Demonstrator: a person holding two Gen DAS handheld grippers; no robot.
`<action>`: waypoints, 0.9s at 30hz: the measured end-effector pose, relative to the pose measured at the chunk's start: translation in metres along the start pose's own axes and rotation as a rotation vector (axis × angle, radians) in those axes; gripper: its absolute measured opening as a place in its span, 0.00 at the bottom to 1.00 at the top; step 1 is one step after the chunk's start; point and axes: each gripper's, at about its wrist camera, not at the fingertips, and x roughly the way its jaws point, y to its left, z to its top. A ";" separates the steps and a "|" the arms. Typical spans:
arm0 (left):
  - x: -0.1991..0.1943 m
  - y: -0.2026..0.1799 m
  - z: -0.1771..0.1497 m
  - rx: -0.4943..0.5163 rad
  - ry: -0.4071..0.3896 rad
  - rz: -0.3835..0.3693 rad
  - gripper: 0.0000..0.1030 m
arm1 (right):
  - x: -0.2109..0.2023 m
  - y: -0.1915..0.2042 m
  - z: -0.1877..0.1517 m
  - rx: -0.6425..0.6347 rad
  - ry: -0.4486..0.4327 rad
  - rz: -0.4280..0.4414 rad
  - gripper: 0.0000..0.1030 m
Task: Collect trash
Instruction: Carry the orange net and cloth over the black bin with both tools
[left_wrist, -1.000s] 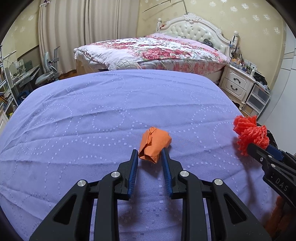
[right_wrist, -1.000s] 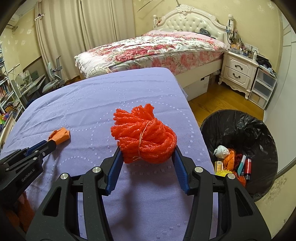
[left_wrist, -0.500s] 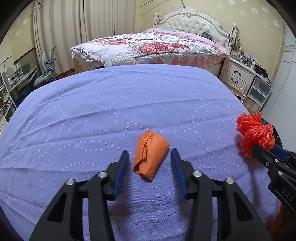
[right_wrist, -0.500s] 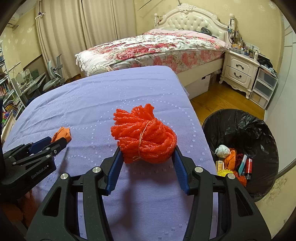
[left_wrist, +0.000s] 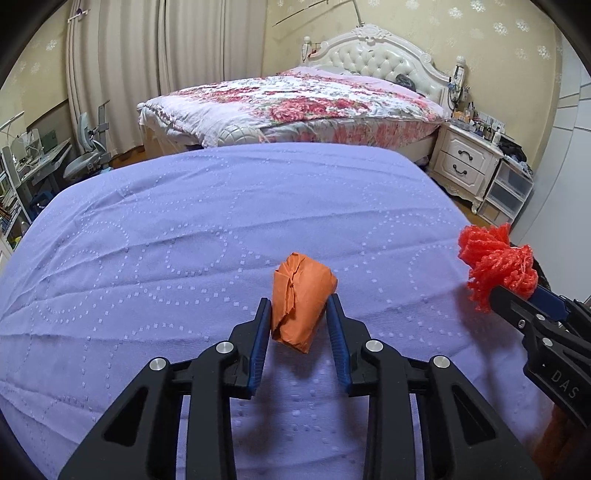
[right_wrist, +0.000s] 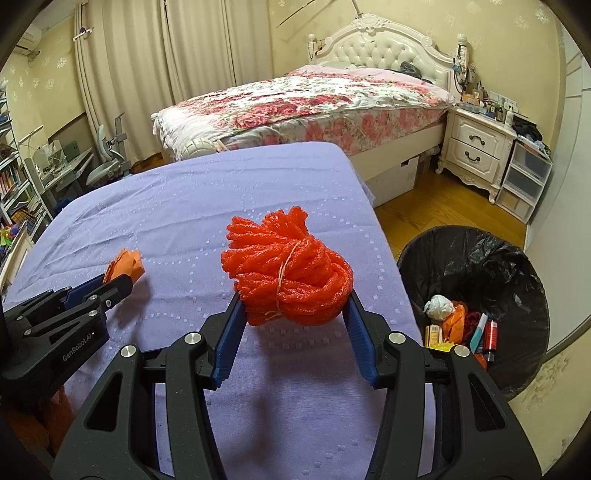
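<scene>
Purple bedcover (left_wrist: 221, 229) lies bare ahead; trash bin (right_wrist: 517, 266) open-topped beside it.

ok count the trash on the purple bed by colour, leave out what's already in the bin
orange: 1, the crumpled orange paper between the closing left gripper fingers
red: 1, the red mesh bundle held in the right gripper
total: 2

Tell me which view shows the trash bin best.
The right wrist view. There the black-lined trash bin stands on the floor beside the purple-covered table, its mouth open with trash visible inside. In the left wrist view, only a dark sliver shows behind the red mesh bundle.
</scene>
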 end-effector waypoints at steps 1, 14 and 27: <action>-0.003 -0.003 0.001 0.004 -0.008 -0.004 0.31 | -0.003 -0.002 0.000 0.001 -0.006 -0.003 0.50; -0.024 -0.064 0.013 0.090 -0.067 -0.087 0.31 | -0.038 -0.054 0.001 0.062 -0.059 -0.094 0.50; -0.013 -0.143 0.025 0.180 -0.078 -0.171 0.31 | -0.056 -0.139 -0.004 0.171 -0.092 -0.269 0.50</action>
